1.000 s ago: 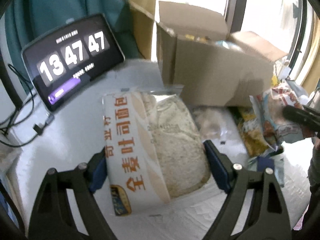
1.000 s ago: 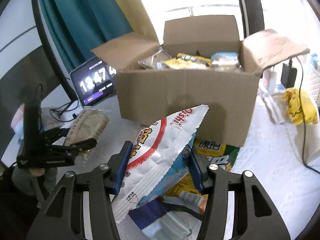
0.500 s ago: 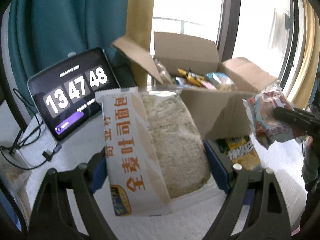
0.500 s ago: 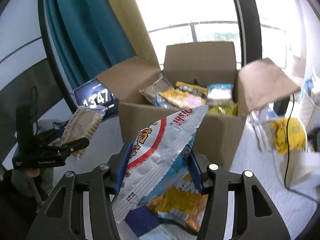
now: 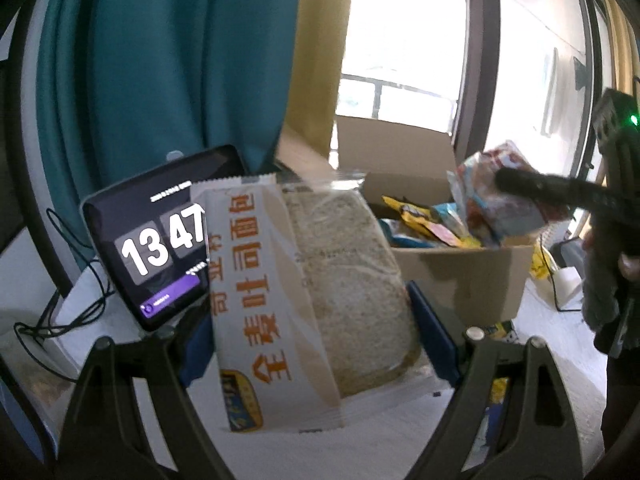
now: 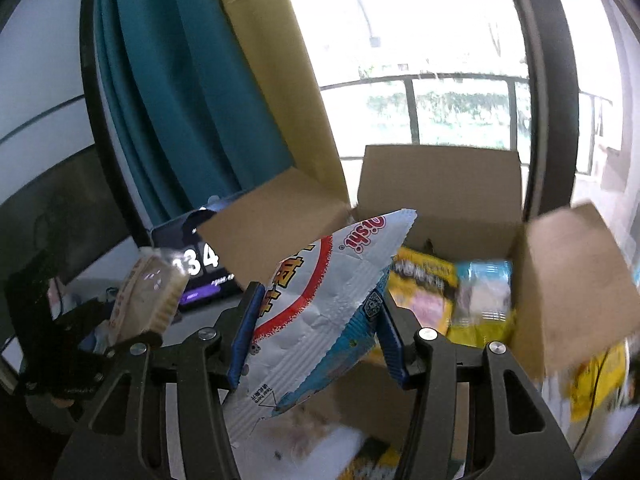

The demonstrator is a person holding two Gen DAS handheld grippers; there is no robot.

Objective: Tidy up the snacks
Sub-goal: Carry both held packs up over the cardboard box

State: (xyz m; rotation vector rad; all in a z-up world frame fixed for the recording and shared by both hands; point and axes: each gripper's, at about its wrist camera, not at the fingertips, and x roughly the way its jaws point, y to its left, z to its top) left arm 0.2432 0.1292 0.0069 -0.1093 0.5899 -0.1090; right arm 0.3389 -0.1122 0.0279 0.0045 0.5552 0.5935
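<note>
My left gripper (image 5: 312, 332) is shut on a wide clear-and-white bread packet (image 5: 316, 300) with orange lettering, held up in front of the open cardboard box (image 5: 460, 276). My right gripper (image 6: 320, 328) is shut on a white, red and blue chip bag (image 6: 320, 304), lifted over the near rim of the same cardboard box (image 6: 440, 200). The box holds several snack packs (image 6: 424, 280). In the left wrist view the right gripper and its bag (image 5: 496, 200) hover above the box's right side. In the right wrist view the left gripper with the bread (image 6: 148, 300) is at the left.
A tablet (image 5: 160, 232) showing a clock leans behind the bread at the left, with cables (image 5: 60, 300) beside it. Teal and yellow curtains hang behind the box, before a bright window. More snack packs (image 6: 596, 376) lie on the white table right of the box.
Both grippers have risen with their packets. The right one has also moved toward the box, so its inside now shows below the chip bag. The bread now hides part of the tablet.
</note>
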